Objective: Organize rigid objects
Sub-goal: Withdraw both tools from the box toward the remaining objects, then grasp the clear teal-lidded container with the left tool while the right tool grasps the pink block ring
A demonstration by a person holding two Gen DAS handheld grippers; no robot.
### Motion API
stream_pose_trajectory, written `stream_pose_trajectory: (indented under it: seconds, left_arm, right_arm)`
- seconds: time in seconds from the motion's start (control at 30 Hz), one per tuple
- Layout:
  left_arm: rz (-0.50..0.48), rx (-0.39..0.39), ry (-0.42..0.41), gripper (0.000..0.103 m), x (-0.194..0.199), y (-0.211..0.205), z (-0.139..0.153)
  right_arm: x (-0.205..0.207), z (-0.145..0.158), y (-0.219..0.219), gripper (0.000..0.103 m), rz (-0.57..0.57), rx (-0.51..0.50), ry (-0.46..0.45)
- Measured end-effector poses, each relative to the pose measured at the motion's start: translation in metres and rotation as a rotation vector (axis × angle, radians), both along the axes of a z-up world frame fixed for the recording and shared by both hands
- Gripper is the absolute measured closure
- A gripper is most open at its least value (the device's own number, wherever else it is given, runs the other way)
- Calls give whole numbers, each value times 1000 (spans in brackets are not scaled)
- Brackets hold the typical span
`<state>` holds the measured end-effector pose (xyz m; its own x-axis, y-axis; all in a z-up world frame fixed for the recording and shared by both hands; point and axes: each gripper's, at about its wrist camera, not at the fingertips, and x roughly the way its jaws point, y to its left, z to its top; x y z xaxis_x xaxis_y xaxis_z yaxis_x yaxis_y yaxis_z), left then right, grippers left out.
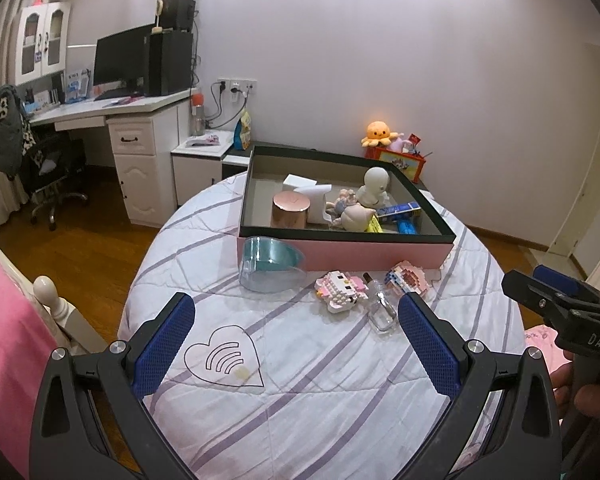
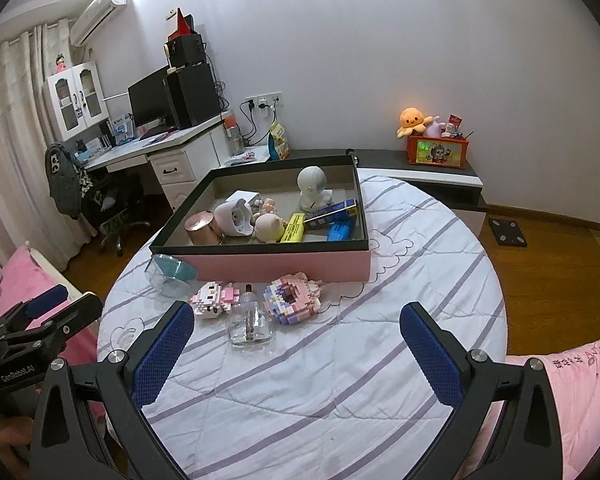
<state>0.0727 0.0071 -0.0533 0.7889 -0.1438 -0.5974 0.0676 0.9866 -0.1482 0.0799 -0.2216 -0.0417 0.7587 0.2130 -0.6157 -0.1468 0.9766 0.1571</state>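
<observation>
4 loose things lie on the quilt (image 2: 300, 380) along the front wall of the pink box (image 2: 284, 266): a clear heart-shaped dish (image 2: 171, 276) with a teal inside at the box's front left corner, then a pink-and-white brick toy (image 2: 215, 299), a small glass bottle (image 2: 249, 318) with a dark cap, and a second brick toy (image 2: 292, 298) in pink and purple. The dish touches or nearly touches the box wall; the 2 brick toys sit just beside the bottle, 1 on each side.

Inside the box, which has a dark rim, stand a copper-coloured tin (image 2: 203, 229) near the front left corner, a white figurine (image 2: 313, 189) toward the back, a yellow pack (image 2: 294, 227), a blue carton (image 2: 332, 209) and a few small pale figures between them.

Both grippers hover above the quilt's near edge, well apart from everything. The left gripper (image 1: 296, 344) has its blue pads spread wide and holds nothing; a heart outline stitched on the quilt (image 1: 224, 356) shows between its fingers. The right gripper (image 2: 298, 348) is likewise spread wide and empty, with the bottle just past its left fingertip in its own view.

A desk (image 2: 156, 148) with a monitor stands by the far wall, and an orange plush toy (image 2: 412, 120) sits on a red bin.
</observation>
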Motion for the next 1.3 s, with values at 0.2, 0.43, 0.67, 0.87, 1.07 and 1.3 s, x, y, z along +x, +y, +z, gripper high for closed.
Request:
stream_pose_trajectory:
  seconds: [0.2, 0.43, 0.67, 0.87, 1.07, 1.3]
  left_arm:
    - [-2, -2, 26, 0, 5, -1, -8]
    - [17, -5, 71, 0, 25, 4, -25]
    - [35, 14, 113, 0, 56, 6, -43]
    - [45, 31, 150, 0, 87, 8, -59]
    - [46, 57, 185, 0, 112, 5, -73]
    - [52, 86, 248, 0, 134, 3, -91]
  right_arm:
    - [8, -8, 5, 0, 11, -10, 29]
    - [25, -28, 7, 0, 15, -17, 89]
    - [51, -51, 9, 0, 21, -30, 152]
    - [77, -69, 11, 0, 22, -40, 200]
    - [103, -85, 11, 0, 33, -47, 237]
    - [128, -99, 18, 0, 100, -91, 281]
